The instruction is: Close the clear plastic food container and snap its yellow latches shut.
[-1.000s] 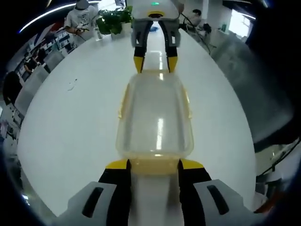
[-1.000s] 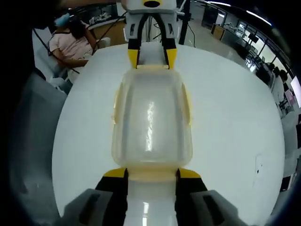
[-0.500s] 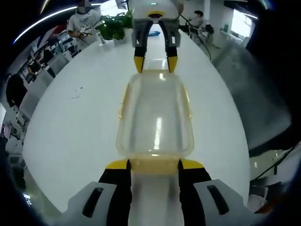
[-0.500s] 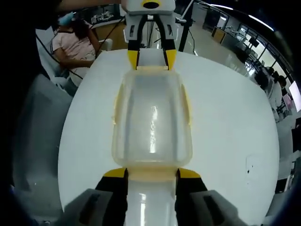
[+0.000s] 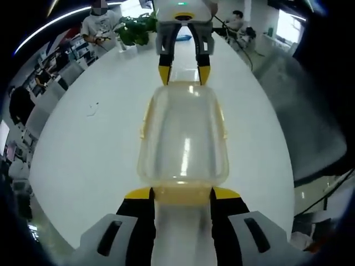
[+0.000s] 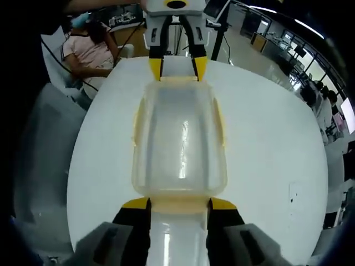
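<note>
1. Compared with a second ago, almost nothing about the clear container (image 5: 183,138) has changed: it sits in the same place on the white table (image 5: 89,149), lid already down on it, held lengthwise between my two tools. Only the room behind has drifted a little, so my hands moved slightly, not the box.
2. My left gripper (image 5: 181,195) has both jaws spread wide, yellow tips straddling the near end latch (image 5: 183,195) (a pale yellow strip lying between them).
3. My right gripper (image 6: 173,205) is spread the same way at the opposite end, tips either side of that end's latch (image 6: 173,204). In each view the other gripper meets the far end of the box.
4. The long-side latches (image 5: 145,119) look folded against the walls, though I cannot tell whether they have clicked.
5. I judge this a steady press on both ends. No visible movement suggests the end latches are either seated or need firmer pressure.
</note>
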Demonstrator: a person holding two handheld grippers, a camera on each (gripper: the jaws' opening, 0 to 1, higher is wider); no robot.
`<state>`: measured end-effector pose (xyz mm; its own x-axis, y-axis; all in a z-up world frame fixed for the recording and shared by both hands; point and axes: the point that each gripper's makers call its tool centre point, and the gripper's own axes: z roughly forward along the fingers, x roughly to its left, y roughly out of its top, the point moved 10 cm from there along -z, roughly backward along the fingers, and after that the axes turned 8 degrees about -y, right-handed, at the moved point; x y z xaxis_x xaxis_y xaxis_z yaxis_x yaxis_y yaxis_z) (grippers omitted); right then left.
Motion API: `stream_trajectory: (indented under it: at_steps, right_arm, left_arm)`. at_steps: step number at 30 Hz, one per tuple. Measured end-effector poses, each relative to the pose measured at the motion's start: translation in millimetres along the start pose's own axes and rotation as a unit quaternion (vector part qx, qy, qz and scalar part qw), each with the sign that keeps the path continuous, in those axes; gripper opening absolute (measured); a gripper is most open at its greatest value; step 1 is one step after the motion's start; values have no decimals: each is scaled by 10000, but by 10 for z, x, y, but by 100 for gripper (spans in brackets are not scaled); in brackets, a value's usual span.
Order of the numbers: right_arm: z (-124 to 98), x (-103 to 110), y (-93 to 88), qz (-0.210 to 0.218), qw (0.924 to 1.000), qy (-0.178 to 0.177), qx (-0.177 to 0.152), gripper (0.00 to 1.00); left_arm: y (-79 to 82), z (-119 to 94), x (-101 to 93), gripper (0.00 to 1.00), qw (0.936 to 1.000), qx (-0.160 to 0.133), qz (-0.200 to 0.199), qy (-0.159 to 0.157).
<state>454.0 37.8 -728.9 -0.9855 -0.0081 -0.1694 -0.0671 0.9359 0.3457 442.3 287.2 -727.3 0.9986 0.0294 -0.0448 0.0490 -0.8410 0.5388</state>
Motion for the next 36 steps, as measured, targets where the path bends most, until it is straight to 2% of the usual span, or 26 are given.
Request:
stream_trajectory:
  at_steps: [12,27,36]
  right_arm:
    - [-73,29,-206,-76,10000,-8,-57,37]
    - [-181,131,-523,23,9999,-7,-121,37]
    - [-225,164,-641,63,9998,-60,-198,37]
  left_arm:
    - [186,117,-65,36,9999,81,-129,63]
    - [474,285,-138,36,9997,178,-119,71]
    - [588,329,-151,36,9995,241,-166,82]
